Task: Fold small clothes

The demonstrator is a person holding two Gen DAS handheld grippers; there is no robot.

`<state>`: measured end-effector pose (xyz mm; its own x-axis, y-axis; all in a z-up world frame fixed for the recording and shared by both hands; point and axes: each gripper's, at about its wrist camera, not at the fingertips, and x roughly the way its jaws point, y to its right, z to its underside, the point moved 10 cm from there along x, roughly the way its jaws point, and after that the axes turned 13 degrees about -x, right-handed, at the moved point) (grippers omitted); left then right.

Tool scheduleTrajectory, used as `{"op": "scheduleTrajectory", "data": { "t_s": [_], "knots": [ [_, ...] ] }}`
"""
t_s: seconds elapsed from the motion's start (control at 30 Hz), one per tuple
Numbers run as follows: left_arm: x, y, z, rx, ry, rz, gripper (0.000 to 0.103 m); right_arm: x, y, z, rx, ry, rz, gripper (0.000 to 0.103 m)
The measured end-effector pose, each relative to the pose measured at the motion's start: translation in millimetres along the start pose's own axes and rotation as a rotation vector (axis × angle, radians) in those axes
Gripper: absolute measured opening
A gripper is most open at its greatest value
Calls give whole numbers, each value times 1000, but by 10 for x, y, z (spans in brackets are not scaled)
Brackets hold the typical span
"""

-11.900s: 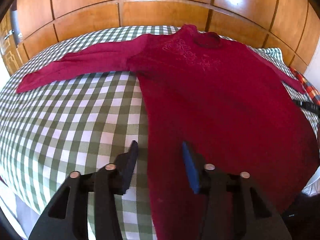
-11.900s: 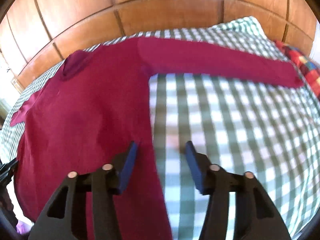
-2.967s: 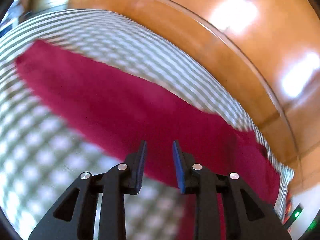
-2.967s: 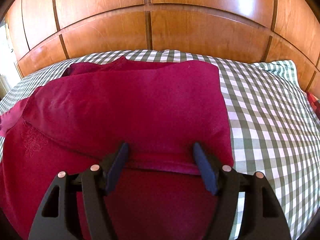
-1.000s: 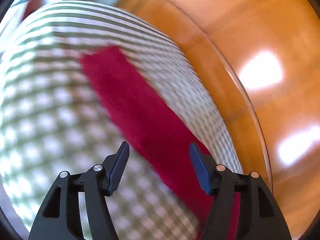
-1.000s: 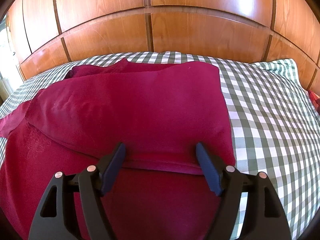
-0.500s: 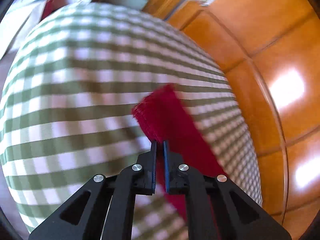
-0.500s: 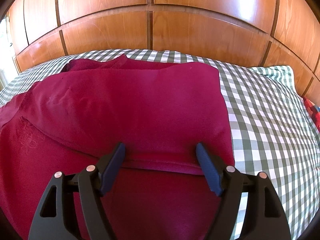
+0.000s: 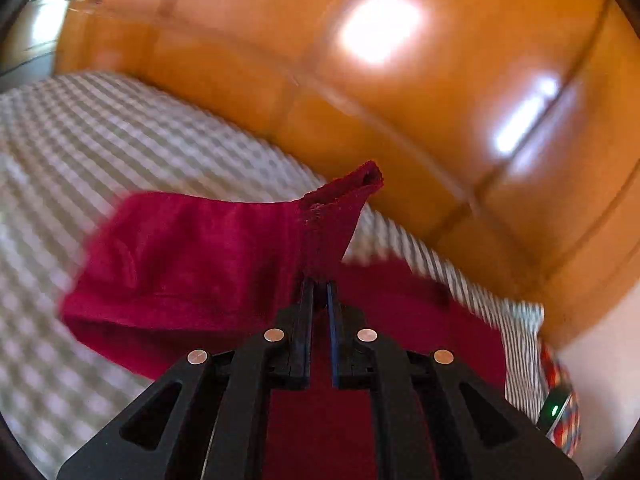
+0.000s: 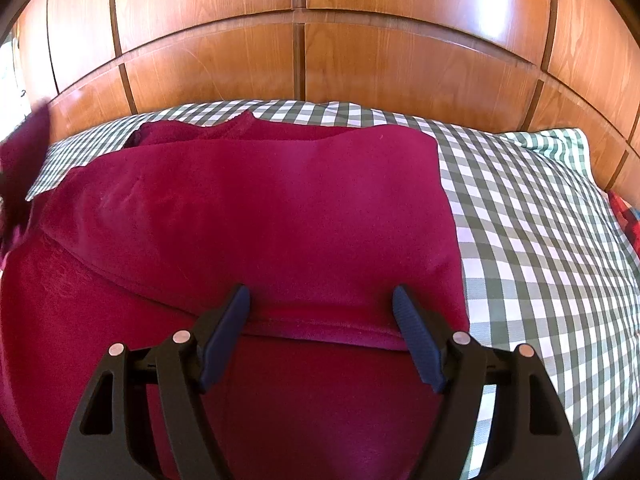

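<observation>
Where ribbed knit bunches, left gripper fingers clenched on crimson sleeve cuff; right gripper fingers released.

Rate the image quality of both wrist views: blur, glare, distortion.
Left wrist view: motion blur smears the checked sheet and the red garment; bright glare patches on the wood panel. Right wrist view: sharp, evenly lit, mild glare on the panel's upper right, fisheye bowing the panel seams.

Both cameras sit on the grippers, looking forward and down. The left one is close to a lifted sleeve. Both see the red sweater, checked bed cover and wooden headboard.
</observation>
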<state>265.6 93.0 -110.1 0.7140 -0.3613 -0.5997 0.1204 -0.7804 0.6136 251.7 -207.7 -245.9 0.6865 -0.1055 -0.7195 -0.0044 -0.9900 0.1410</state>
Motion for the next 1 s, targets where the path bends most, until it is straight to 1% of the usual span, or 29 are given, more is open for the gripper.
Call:
{"op": "scheduleTrajectory", "data": {
  "t_s": [0.07, 0.1, 0.13, 0.2, 0.27, 0.37, 0.4, 0.43, 0.47, 0.5, 0.53, 0.57, 0.73, 0.8, 0.83, 0.87, 0.9, 0.97, 1.0],
  "knots": [
    [267, 108, 346, 43, -61, -37, 5, -19, 9, -22, 1, -7, -10, 74],
    [374, 121, 435, 57, -82, -50, 5, -43, 18, -37, 2, -10, -12, 74],
    [430, 123, 524, 72, -95, -64, 5, -85, 27, -65, -1, -7, -9, 77],
    [489, 118, 630, 111, -94, -93, 5, -224, 26, -146, -3, 27, -5, 79],
    [449, 73, 654, 109, -94, -80, 5, -362, -48, -256, 16, 65, -60, 79],
    [299, 17, 712, 116, -92, -54, 6, -485, -356, -471, 80, 91, -277, 79],
    [279, 34, 713, 112, -93, -47, 6, -502, -534, -562, 104, 88, -389, 78],
    [222, -2, 730, 109, -97, -40, 6, -505, -713, -637, 122, 77, -486, 71],
    [181, -28, 741, 115, -94, -43, 6, -495, -812, -675, 126, 68, -530, 62],
    [145, -61, 745, 132, -79, -60, 6, -454, -987, -736, 129, 46, -585, 59],
    [107, -114, 757, 152, -63, -82, 6, -411, -1096, -780, 134, 31, -617, 53],
    [75, -168, 769, 161, -58, -95, 6, -348, -1223, -832, 139, 14, -650, 51],
    [27, -442, 705, 89, -43, -119, 6, -30, -1668, -1007, 163, -63, -728, 43],
    [67, -563, 654, 68, -39, -139, 6, 126, -1818, -1029, 170, -117, -723, 39],
    [94, -626, 627, 40, -45, -144, 6, 192, -1859, -1033, 168, -139, -717, 28],
    [101, -652, 612, 20, -49, -140, 6, 236, -1903, -1036, 154, -155, -702, 12],
    [107, -689, 588, -4, -48, -140, 6, 249, -1928, -1047, 126, -157, -675, 5],
    [139, -765, 571, -34, -51, -154, 6, 138, -1957, -1094, 76, -127, -650, 4],
    [188, -827, 585, -60, -69, -155, 6, 18, -1935, -1159, 46, -86, -635, 4]
  ]
}}
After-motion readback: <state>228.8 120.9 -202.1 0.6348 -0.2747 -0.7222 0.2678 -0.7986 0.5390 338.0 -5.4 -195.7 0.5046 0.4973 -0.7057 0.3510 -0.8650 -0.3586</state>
